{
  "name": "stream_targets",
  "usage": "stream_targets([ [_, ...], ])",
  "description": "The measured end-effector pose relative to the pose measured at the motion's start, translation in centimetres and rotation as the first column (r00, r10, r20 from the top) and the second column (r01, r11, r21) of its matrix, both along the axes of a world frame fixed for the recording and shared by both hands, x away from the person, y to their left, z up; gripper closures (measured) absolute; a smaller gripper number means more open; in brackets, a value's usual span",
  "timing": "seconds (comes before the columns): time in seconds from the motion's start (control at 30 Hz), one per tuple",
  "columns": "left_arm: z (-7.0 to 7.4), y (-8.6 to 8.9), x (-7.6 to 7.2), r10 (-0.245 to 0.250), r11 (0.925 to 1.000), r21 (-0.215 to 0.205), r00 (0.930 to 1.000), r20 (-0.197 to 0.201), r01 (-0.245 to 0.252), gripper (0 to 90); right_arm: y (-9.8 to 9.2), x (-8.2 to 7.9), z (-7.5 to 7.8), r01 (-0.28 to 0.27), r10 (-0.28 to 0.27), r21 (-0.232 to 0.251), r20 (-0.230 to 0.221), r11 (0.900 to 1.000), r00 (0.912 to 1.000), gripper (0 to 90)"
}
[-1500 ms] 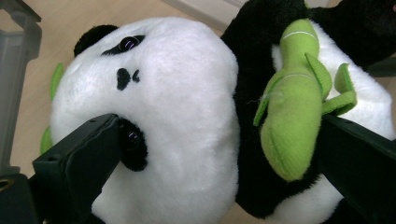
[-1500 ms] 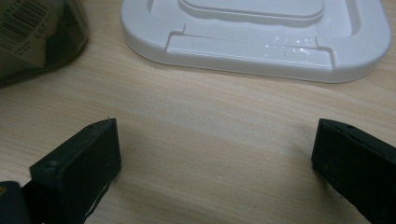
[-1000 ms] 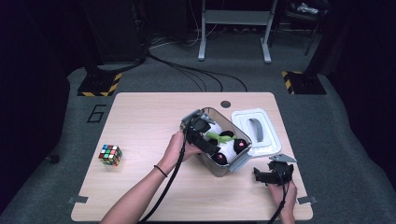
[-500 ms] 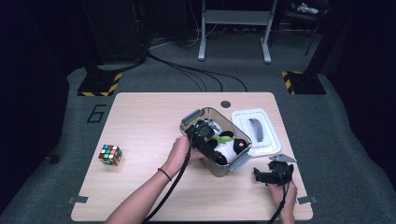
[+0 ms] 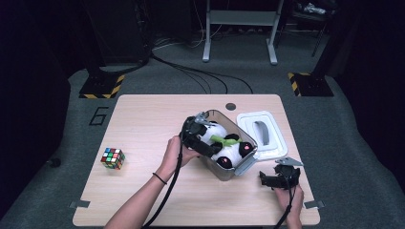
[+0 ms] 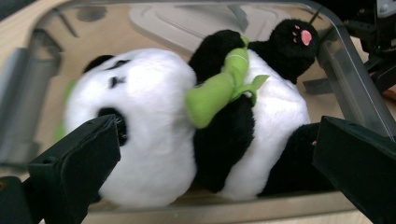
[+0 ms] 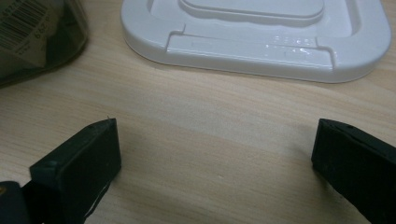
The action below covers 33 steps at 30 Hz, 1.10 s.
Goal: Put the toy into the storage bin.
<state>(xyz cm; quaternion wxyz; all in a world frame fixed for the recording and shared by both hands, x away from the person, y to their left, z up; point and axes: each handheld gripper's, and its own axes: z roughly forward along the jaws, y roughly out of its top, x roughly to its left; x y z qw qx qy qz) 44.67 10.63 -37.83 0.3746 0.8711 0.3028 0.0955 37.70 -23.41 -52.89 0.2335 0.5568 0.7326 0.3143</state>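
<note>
The left gripper (image 5: 206, 143) hung over the open mouth of the clear plastic bin (image 5: 224, 172), its jaws spread wide and holding nothing. In the left gripper view those jaws framed the panda plush (image 6: 187, 140), which lay on its side inside the bin with a green bamboo sprig (image 6: 219, 88) across its chest. The bin looked tipped toward the person rather than standing flat, though how firmly it rested could not be told.

The likely trouble lay there. If the jaws closed on the round white belly, the soft pile could squash and slip out. A jaw that caught the bin's wall or rim might drag or tip the whole bin, since nothing else steadied it. Pinching only the sprig could lift the toy askew.

The right gripper (image 5: 278, 180) rested low near the table's (image 5: 143, 124) front right corner, jaws likewise apart and empty, just short of the white lid (image 7: 261, 32) lying beside the bin. It stood too far off to brace the bin. A Rubik's cube (image 5: 113, 158) sat well apart at the left.
</note>
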Motion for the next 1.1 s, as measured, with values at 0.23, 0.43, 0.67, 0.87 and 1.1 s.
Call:
stream_targets([
  [0.23,0.7,3.3,-0.3,0.051,0.9986,-0.018,0.9982,0.03,-0.051,0.2,0.0,0.0,0.0,0.0,0.0,0.0,0.0,1.0,1.0,0.4],
  [0.43,0.5,5.9,-0.8,0.099,0.9948,-0.029,0.9943,0.04,-0.097,0.2,0.0,0.0,0.0,0.0,0.0,0.0,0.0,1.0,1.0,0.4],
  [0.67,0.0,8.7,-1.2,0.152,0.988,-0.037,0.9873,0.046,-0.15,0.2,0.0,0.0,0.0,0.0,0.0,0.0,0.0,1.0,1.0,0.4],
  [0.87,-0.6,11.3,-1.6,0.203,0.9785,-0.044,0.9781,0.044,-0.202,0.2,0.0,0.0,0.0,-0.002,0.002,-0.001,0.001,1.0,1.0,0.4],
  [1.1,-1.3,14.5,-2.2,0.272,0.9618,-0.047,0.9614,0.042,-0.27,0.2,0.0,0.0,0.0,-0.002,0.002,-0.002,0.001,1.0,1.0,0.4],
])
